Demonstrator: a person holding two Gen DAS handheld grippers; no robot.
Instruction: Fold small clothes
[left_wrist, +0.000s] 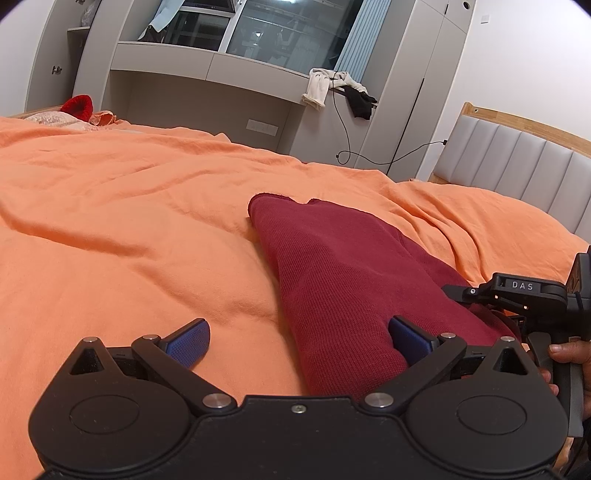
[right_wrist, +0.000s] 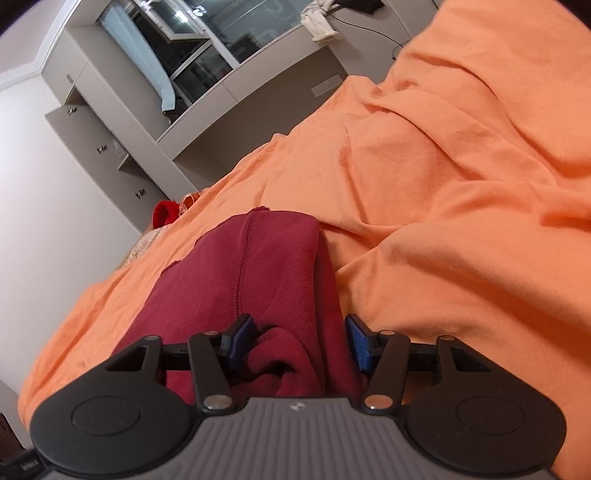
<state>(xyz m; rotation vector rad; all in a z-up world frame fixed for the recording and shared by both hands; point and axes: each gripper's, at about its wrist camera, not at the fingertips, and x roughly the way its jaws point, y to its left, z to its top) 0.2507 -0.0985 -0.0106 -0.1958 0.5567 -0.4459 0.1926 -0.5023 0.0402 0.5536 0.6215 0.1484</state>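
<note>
Dark red knit garment (left_wrist: 332, 280) lies part-folded on the orange bed sheet (left_wrist: 110, 221), bunched at its near end. Left claw (left_wrist: 299, 339) spread wide, empty, 1 pad resting over the garment's near edge. Right claw (right_wrist: 299, 339) half spread around the bunched cloth, pads not clearly pinching. Risk: closing here grabs several layers or the sheet beneath, dragging the fold apart.

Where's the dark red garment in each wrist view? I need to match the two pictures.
Left wrist view: dark red garment runs from centre to lower right, on the orange bedspread.
Right wrist view: dark red garment sits lower centre, bunched between the right gripper fingers.
Shared landmark: bright red item at the bed's far edge.
</note>
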